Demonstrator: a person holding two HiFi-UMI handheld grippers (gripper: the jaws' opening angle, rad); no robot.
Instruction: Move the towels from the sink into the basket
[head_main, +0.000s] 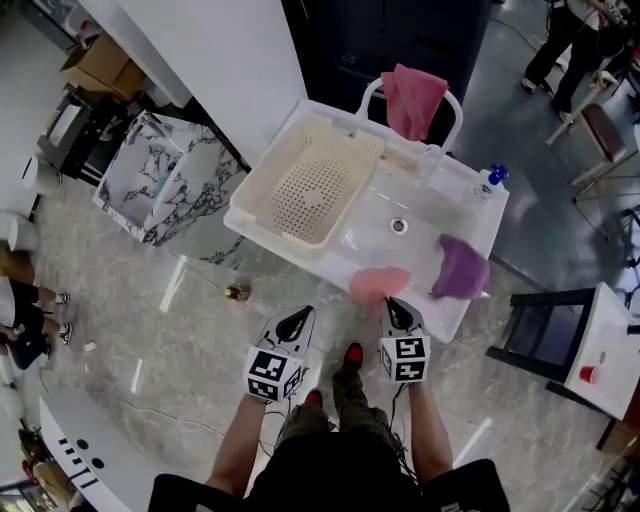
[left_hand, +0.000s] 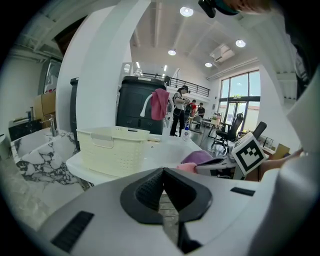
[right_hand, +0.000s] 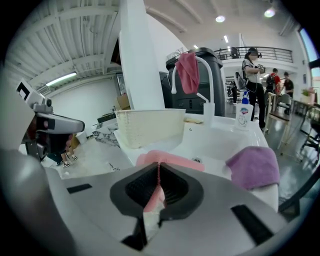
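The right gripper (head_main: 393, 303) was clamped on the pink towel (head_main: 378, 284) at the sink's (head_main: 425, 205) 6 o'clock rim, the left gripper's (head_main: 296, 320) jaws together, empty; so thin a pinch might slip before the basket (head_main: 262, 170) at 10 o'clock

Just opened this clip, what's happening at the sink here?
A person with a gripper in each hand stands at a white sink. The right gripper is clamped on a light pink towel at the front edge; the left gripper is shut and empty. A purple towel lies over the front rim, a darker pink towel hangs on the faucet, and the cream basket holds no towel.
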